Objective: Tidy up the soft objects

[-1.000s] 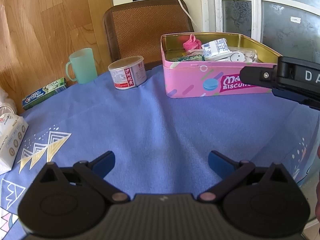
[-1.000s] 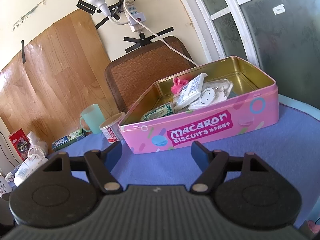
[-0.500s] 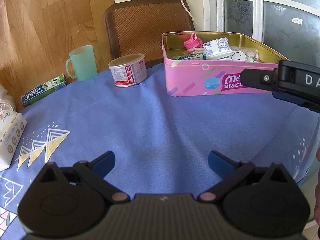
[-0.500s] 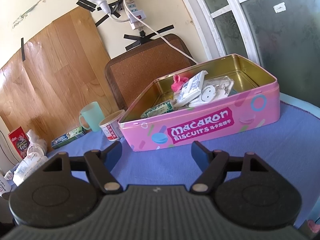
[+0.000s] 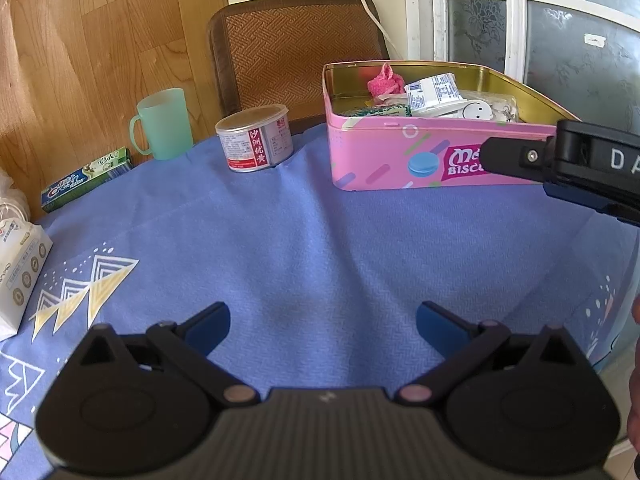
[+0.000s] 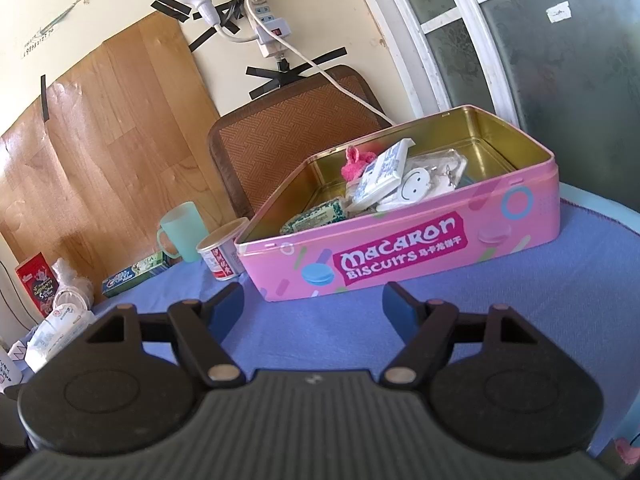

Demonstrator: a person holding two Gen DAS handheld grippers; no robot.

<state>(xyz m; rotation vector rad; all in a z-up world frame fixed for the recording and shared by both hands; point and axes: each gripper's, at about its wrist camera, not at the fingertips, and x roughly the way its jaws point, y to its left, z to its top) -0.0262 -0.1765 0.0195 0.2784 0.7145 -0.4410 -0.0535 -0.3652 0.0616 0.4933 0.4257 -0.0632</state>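
Tin: pink biscuit tin, lid off, gold inside, standing flat on the blue tablecloth.
Pink item: pink fluffy knitted thing, in the tin near its back wall.
White packet: white packet with blue print, tilted, resting on the pile.
Smiley item: white smiley face piece, just beside the packet.
Green packet: green patterned packet, lying low by the front wall.

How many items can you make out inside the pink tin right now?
5: a pink knitted piece at the back, a white-blue packet leaning mid-tin, a smiley-face disc, a clear bagged keychain behind it, a green packet front-left. More may lie underneath in the pink tin.
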